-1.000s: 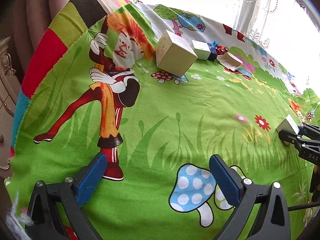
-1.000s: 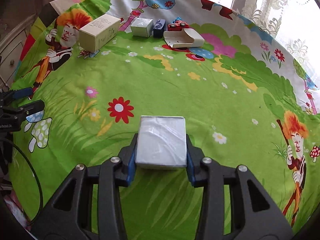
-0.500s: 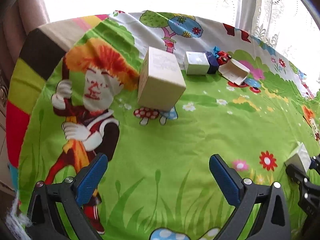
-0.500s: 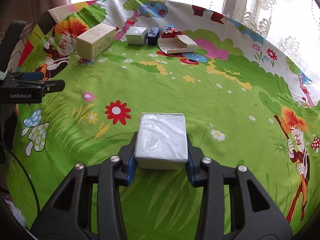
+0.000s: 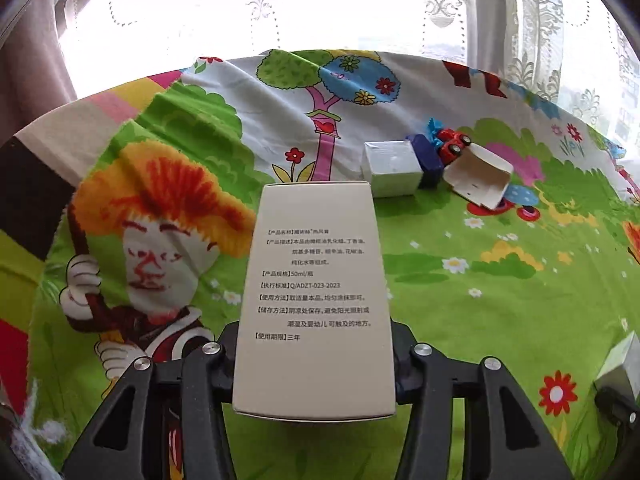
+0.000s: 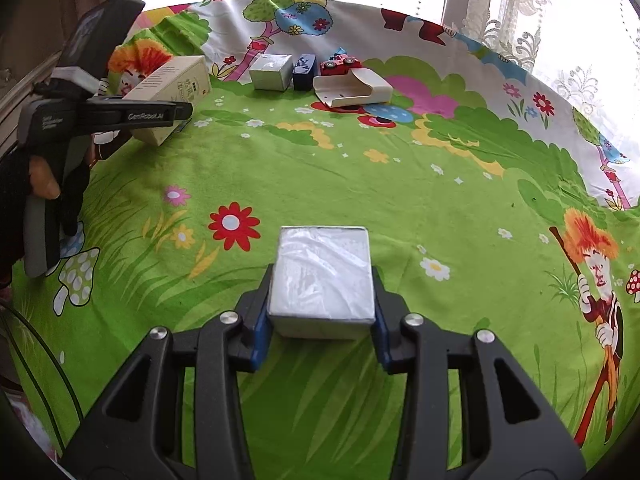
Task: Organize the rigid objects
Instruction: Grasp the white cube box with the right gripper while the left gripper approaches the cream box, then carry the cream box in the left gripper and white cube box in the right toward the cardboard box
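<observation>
A tall beige box (image 5: 316, 292) with black print lies between the jaws of my left gripper (image 5: 316, 344). The jaws are closing and their pads sit against both of its long sides. In the right wrist view the same beige box (image 6: 172, 88) is at the far left, with the left gripper (image 6: 160, 116) clamped across it. My right gripper (image 6: 322, 304) is shut on a white plastic-wrapped box (image 6: 324, 276) just above the green cartoon cloth (image 6: 400, 184). That white box (image 5: 622, 360) shows at the right edge of the left wrist view.
At the back of the cloth stand a small white box (image 6: 272, 70), a dark blue box (image 6: 304, 70), a red toy car (image 6: 340, 64) and a cream open-ended case (image 6: 352, 90). A gloved hand (image 6: 24, 184) holds the left gripper. Lace curtains hang behind.
My left gripper moved forward to the beige box and its wide-open jaws closed around it. The right gripper kept still with the white box.
</observation>
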Demonstrator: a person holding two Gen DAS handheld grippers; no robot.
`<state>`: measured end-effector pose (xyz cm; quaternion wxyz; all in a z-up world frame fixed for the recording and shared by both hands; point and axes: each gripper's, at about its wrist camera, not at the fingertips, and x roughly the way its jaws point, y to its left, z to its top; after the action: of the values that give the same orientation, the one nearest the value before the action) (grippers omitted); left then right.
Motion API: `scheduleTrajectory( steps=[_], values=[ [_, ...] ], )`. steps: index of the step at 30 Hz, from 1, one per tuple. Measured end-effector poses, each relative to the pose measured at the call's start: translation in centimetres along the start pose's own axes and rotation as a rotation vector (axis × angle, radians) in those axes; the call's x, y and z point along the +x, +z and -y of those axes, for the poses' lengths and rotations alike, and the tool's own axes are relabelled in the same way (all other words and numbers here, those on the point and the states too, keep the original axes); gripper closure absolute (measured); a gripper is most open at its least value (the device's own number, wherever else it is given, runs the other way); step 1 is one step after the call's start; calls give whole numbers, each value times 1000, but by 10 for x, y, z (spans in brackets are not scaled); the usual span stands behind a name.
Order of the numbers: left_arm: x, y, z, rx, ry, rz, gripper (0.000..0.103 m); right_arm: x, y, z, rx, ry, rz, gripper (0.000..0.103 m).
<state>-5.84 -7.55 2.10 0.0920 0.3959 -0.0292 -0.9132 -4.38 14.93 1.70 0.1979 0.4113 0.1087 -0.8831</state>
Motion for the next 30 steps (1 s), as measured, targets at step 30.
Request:
scheduleTrajectory(
  steps=[30],
  values=[
    [-54, -82, -22, -108, -112, -85, 52, -7, -3, -5, 36, -44, -9, 59]
  ],
)
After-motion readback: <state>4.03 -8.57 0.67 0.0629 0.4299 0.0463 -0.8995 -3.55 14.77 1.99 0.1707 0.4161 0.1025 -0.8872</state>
